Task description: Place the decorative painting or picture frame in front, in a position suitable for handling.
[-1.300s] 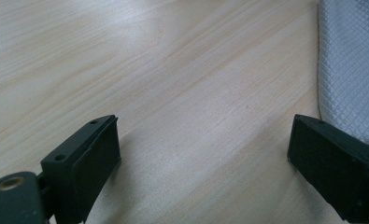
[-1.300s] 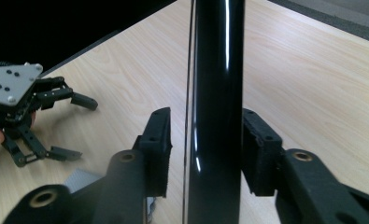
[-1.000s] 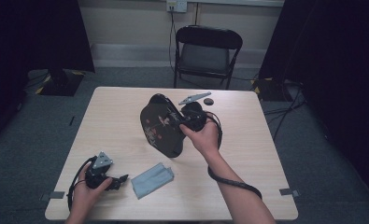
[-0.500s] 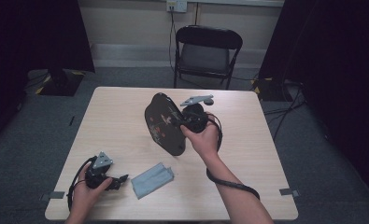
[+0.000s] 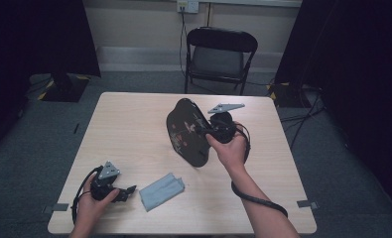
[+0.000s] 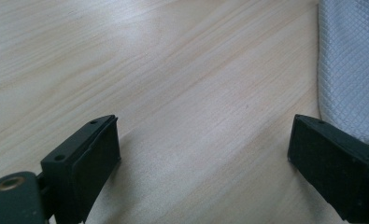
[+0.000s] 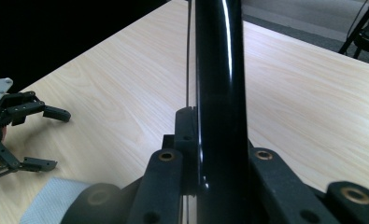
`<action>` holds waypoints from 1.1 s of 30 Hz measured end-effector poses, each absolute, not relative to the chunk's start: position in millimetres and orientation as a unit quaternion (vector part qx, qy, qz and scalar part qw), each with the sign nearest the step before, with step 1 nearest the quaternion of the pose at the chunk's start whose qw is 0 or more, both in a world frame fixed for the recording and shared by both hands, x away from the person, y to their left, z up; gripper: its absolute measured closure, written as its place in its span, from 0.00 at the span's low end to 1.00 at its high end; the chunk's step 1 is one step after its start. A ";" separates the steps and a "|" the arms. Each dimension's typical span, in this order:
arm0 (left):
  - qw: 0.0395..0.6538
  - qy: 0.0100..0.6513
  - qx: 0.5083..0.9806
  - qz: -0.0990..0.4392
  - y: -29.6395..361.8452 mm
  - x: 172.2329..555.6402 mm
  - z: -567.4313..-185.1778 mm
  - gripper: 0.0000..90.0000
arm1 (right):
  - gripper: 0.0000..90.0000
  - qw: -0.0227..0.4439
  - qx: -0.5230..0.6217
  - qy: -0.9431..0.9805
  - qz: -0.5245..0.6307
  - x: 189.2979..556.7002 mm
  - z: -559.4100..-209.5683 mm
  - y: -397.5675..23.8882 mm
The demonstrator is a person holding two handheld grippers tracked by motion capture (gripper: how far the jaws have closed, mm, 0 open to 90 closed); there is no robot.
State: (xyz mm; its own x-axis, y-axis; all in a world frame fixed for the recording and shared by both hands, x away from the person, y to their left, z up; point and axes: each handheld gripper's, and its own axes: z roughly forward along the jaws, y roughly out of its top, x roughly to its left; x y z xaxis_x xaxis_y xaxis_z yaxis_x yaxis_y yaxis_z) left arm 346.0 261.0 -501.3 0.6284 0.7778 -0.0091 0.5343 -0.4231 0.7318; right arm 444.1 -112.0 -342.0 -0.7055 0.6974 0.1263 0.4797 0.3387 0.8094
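Note:
A black oval plate (image 5: 185,133) with a faint flower pattern is held up on edge above the middle of the table, my right gripper (image 5: 204,130) shut on its rim. In the right gripper view the plate's glossy edge (image 7: 217,70) stands upright between the two jaws. My left gripper (image 5: 129,192) rests open on the table near the front left corner, with bare wood between its jaws in the left gripper view (image 6: 203,163). Just to its right lies a folded grey-blue cloth (image 5: 161,191), whose quilted weave (image 6: 350,70) reaches one jaw. The right gripper view also catches the open left gripper (image 7: 56,140).
The light wooden table (image 5: 129,124) stands on grey carpet. A black folding chair (image 5: 221,52) stands behind its far edge. A cable (image 5: 255,198) trails from the right gripper along the forearm. Dark curtains hang on both sides.
The right gripper has carried the plate a little to the right, and the plate has turned more edge-on to the high view. The left gripper and the cloth have stayed put.

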 end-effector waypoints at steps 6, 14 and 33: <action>0.362 0.397 0.827 0.168 261.0 346.1 -501.2 0.10 | 0.90 0.135 0.382 0.796 0.450 432.7 -337.9 -143.2; 0.362 0.397 0.827 0.168 261.0 346.1 -501.3 0.10 | 0.90 0.151 0.403 0.785 0.445 418.3 -337.4 -180.7; 0.362 0.396 0.827 0.168 260.9 346.1 -501.3 0.10 | 0.90 0.159 0.452 0.756 0.446 393.0 -347.7 -240.3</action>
